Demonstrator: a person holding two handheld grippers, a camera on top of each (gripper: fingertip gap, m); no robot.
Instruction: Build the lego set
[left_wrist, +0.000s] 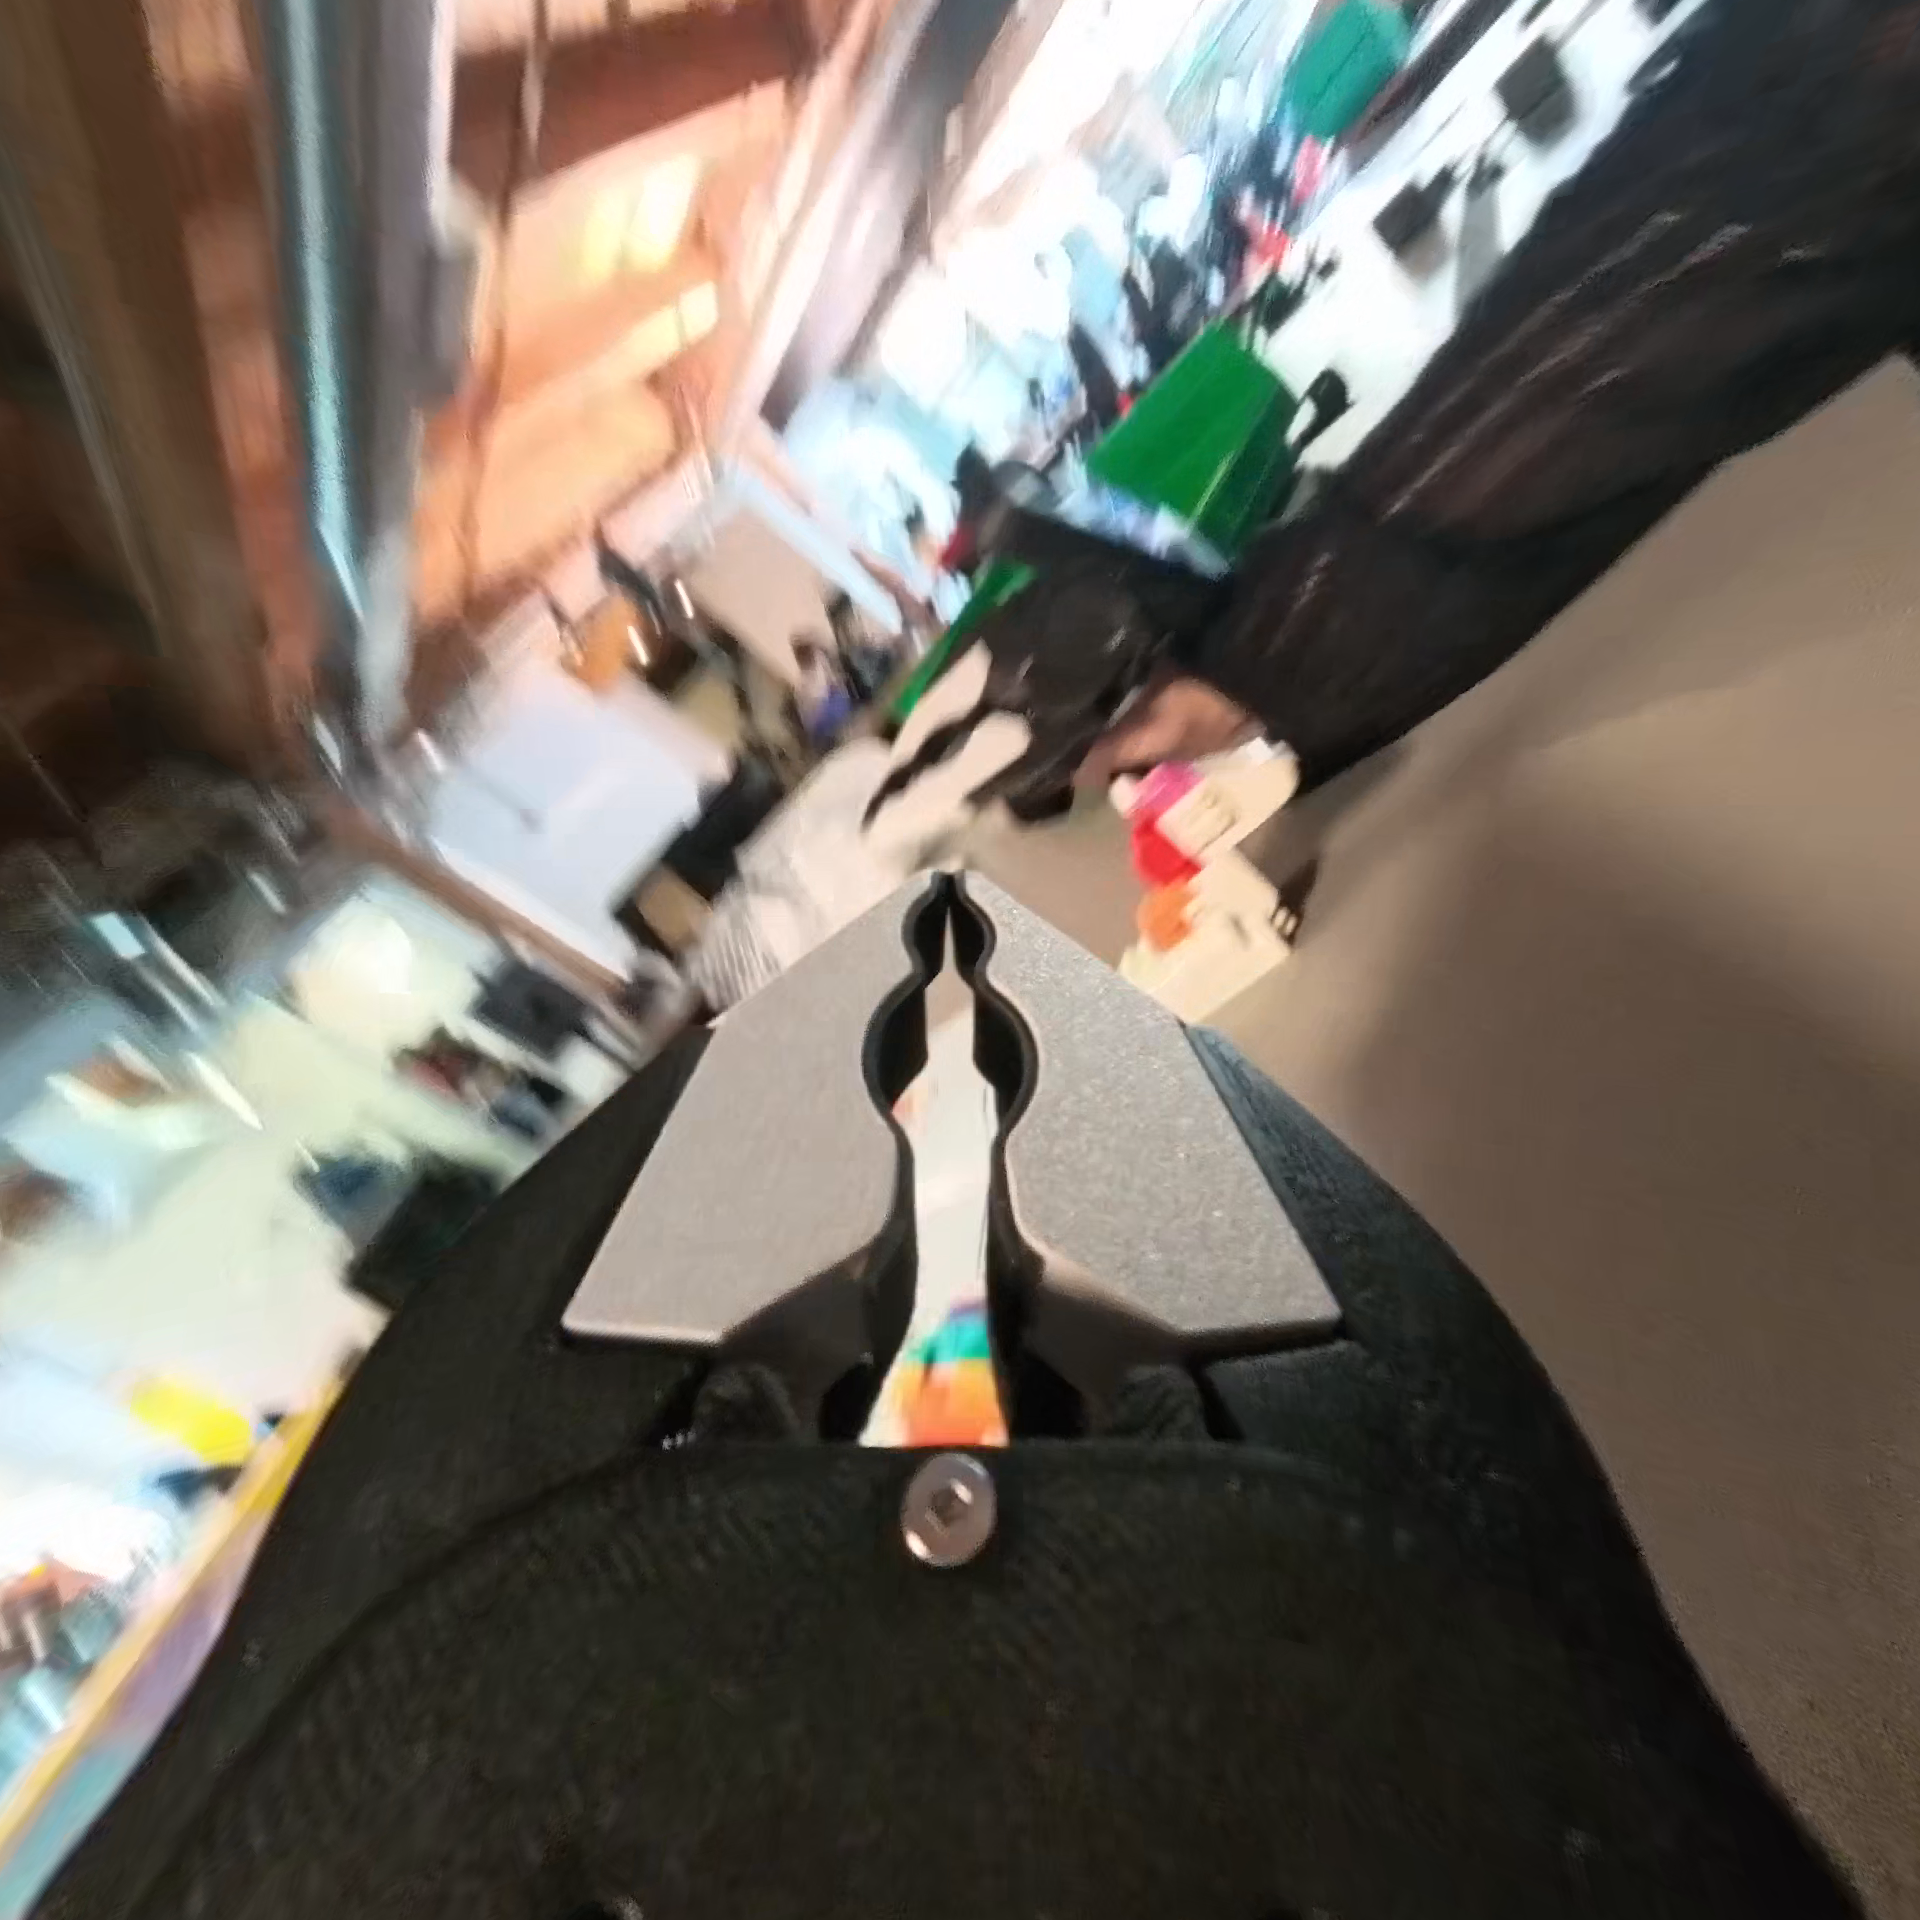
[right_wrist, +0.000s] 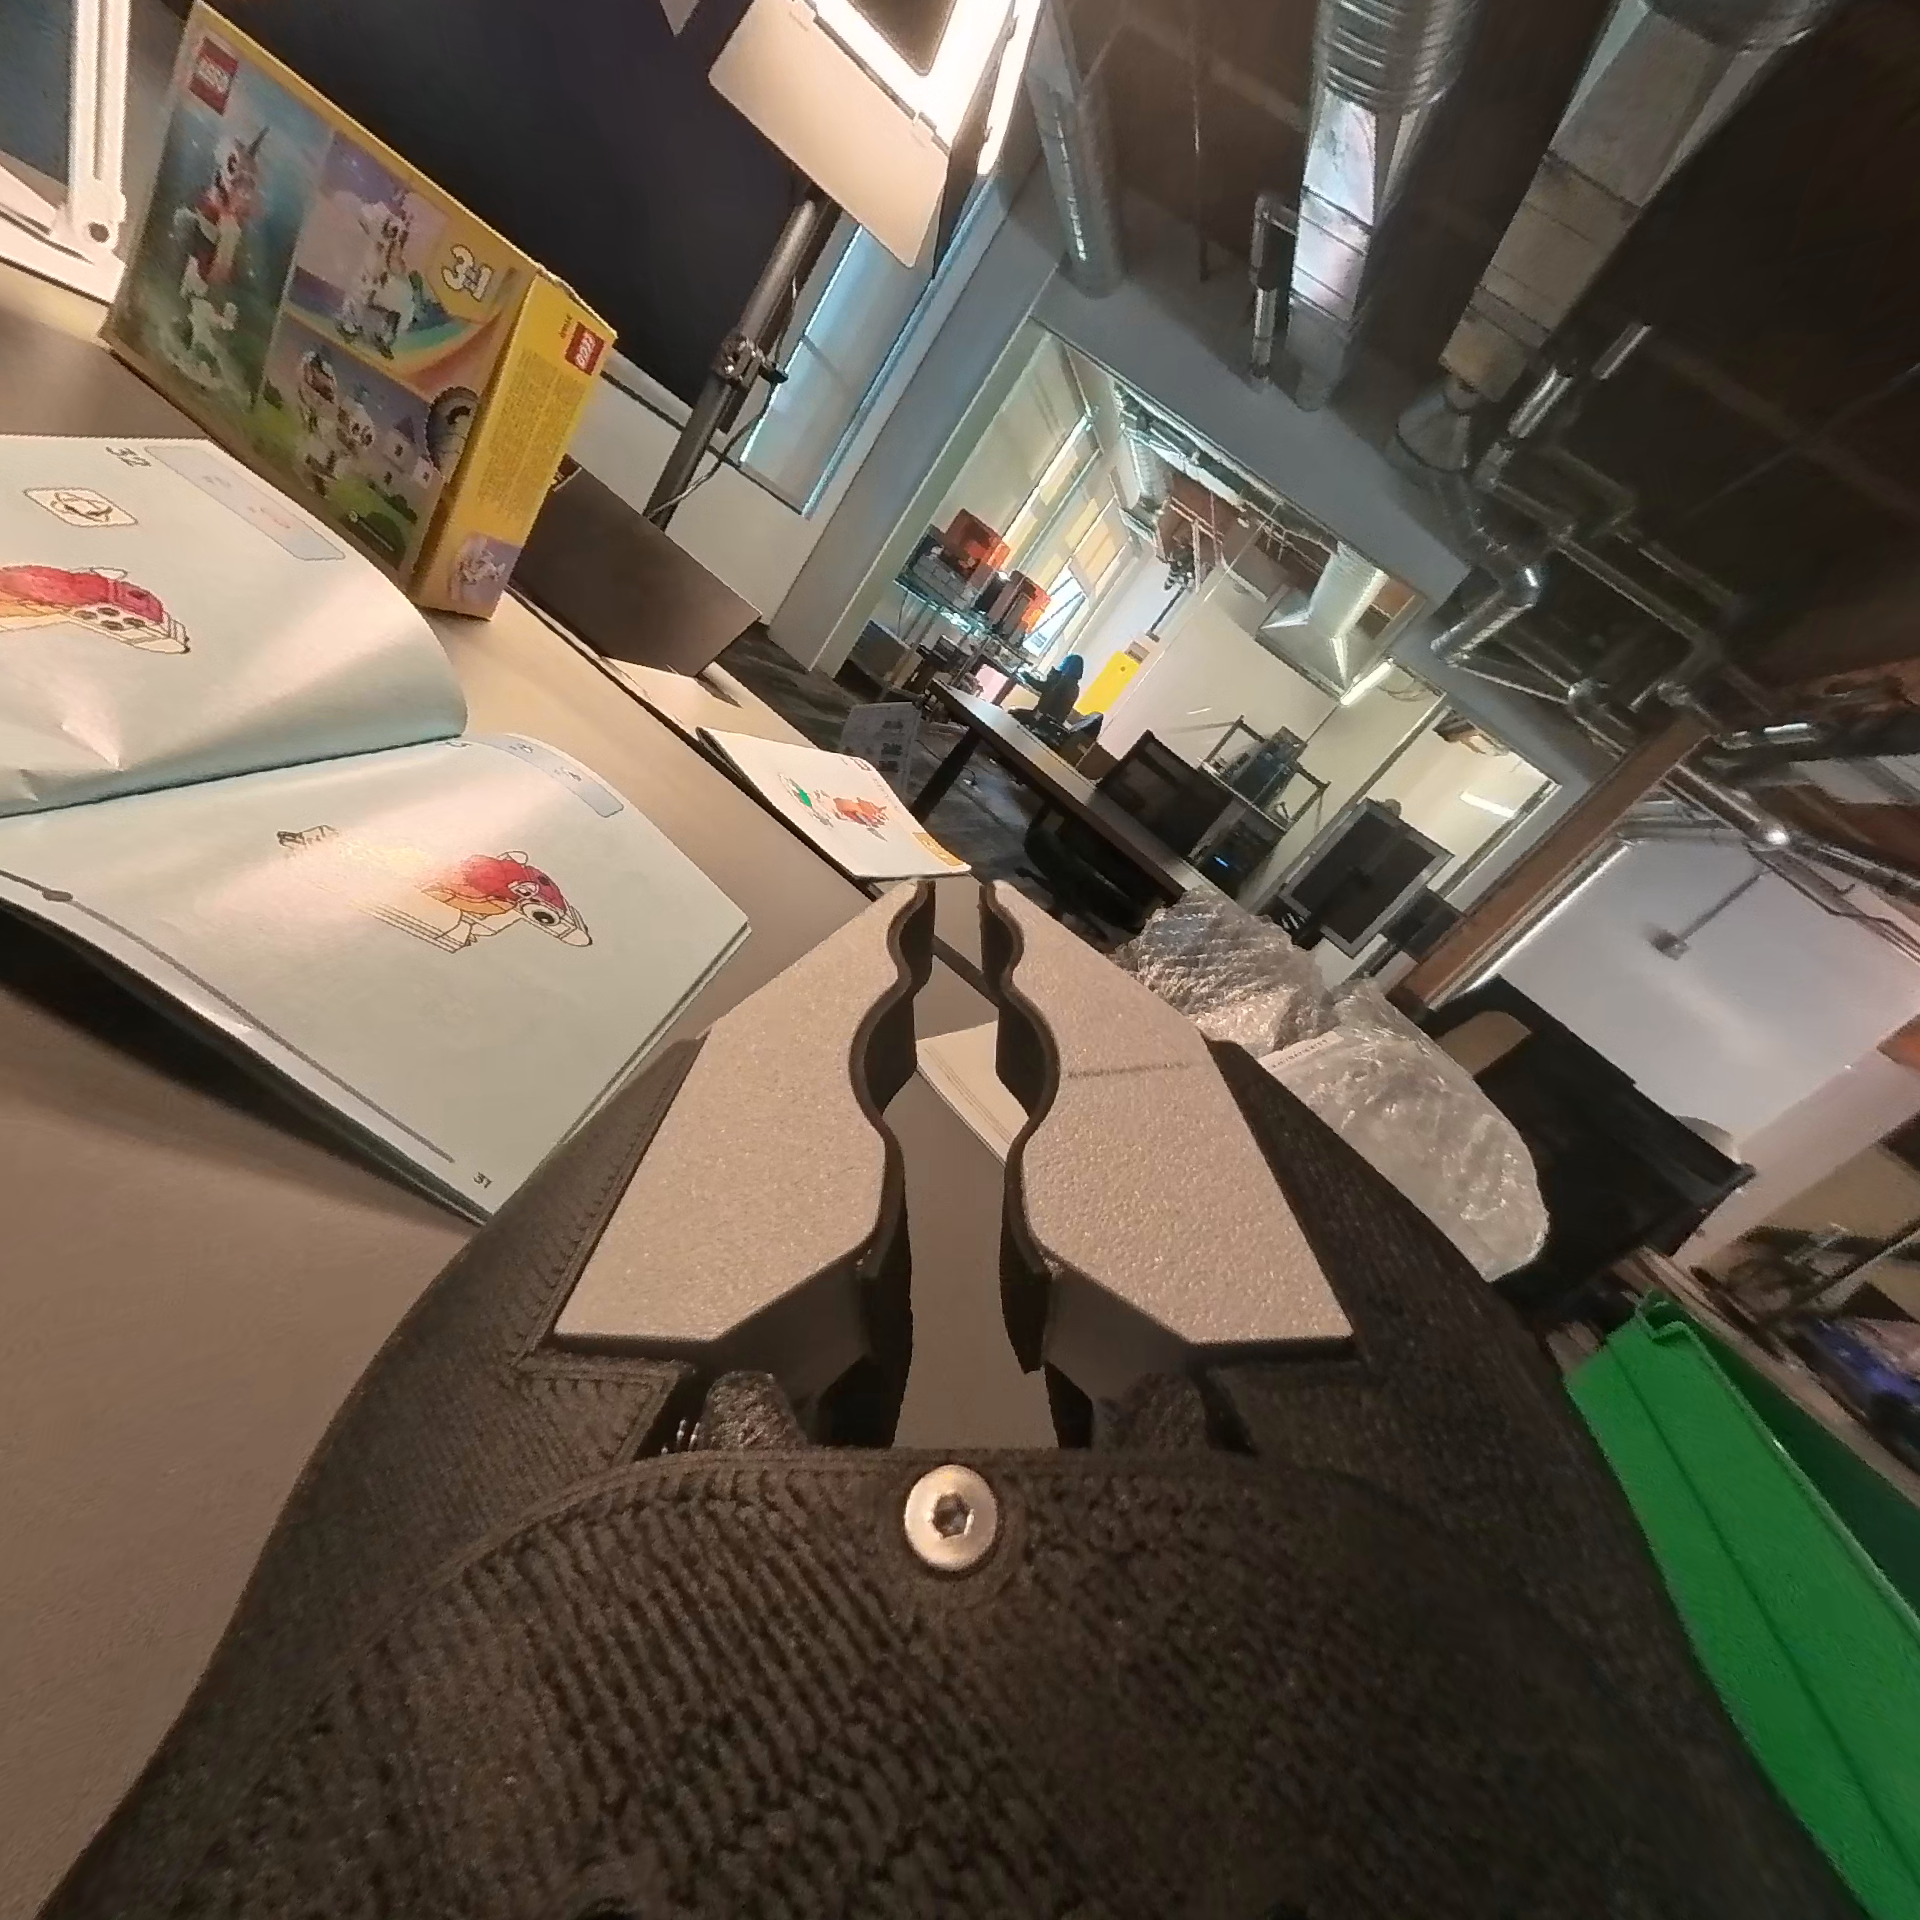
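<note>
A: Where does the build stand, and what worries you?

B: The left wrist view is badly smeared, so that side reads as mid-swing. The left claw (left_wrist: 948, 891) is clenched, tips touching, with nothing between them. Far ahead and to its right, a partly built lego model (left_wrist: 1195, 862) of white, red, pink and orange bricks sits on the grey bench (left_wrist: 1558, 1039), beside a dark-sleeved arm (left_wrist: 1558, 499). A blurred rainbow-coloured patch shows through the gap near the claw's base; I cannot tell what it is.

A: And the right side?

B: The right claw (right_wrist: 956, 896) is released, a narrow gap at the tips, holding nothing. It lies low over the bench, pointing out past the far edge. The open instruction booklet (right_wrist: 343, 914) lies to its left, the lego box (right_wrist: 343, 301) farther left, a smaller leaflet (right_wrist: 842, 821) ahead, clear plastic bags (right_wrist: 1382, 1101) to the right, and a green bin (right_wrist: 1745, 1507) near right.

A: So the risks?

B: A fast, tilted approach by the left claw could knock the model or split loosely pressed bricks. Neither claw faces the model squarely, so a grab made from here would likely miss. The model looks small, blocky and unfinished; detail is lost to blur.
</note>
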